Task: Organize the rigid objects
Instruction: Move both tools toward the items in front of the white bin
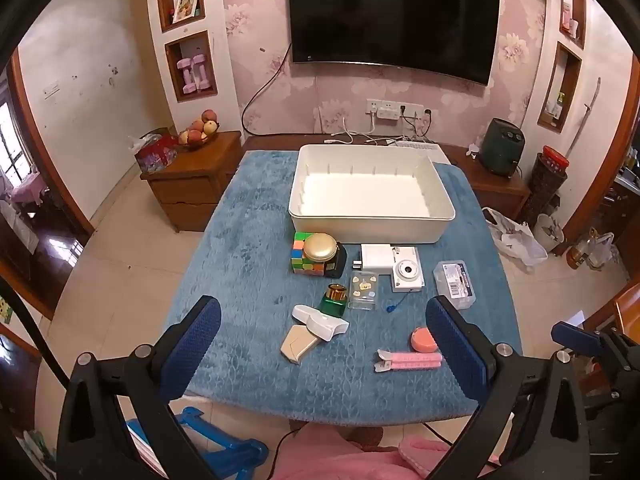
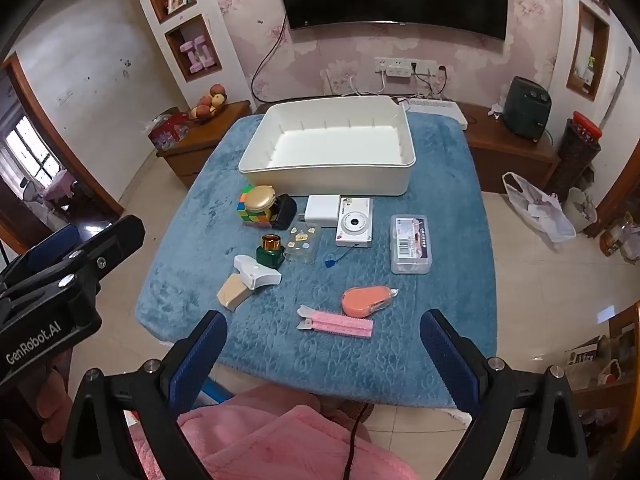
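An empty white bin (image 1: 370, 228) (image 2: 332, 184) stands at the far side of a blue cloth-covered table (image 1: 248, 264) (image 2: 440, 280). In front of it lie a colour cube (image 1: 301, 258) (image 2: 250, 216) with a gold round tin (image 1: 320, 246) on it, a white camera (image 1: 407, 274) (image 2: 354, 224), a clear case (image 2: 412, 244), a green bottle (image 2: 270, 252), a white holder (image 1: 320, 322), an orange tape dispenser (image 2: 366, 300) and pink clips (image 1: 408, 360) (image 2: 340, 324). My left gripper (image 1: 324, 344) and right gripper (image 2: 324, 344) hover open above the near edge, both with nothing between their fingers.
A wooden cabinet (image 1: 192, 184) with a fruit bowl (image 1: 198, 130) stands left of the table. A low wooden bench with a dark heater (image 2: 526, 108) runs along the wall under the TV. Bags (image 2: 536, 208) lie on the floor at right. Pink clothing (image 2: 280, 440) is below the grippers.
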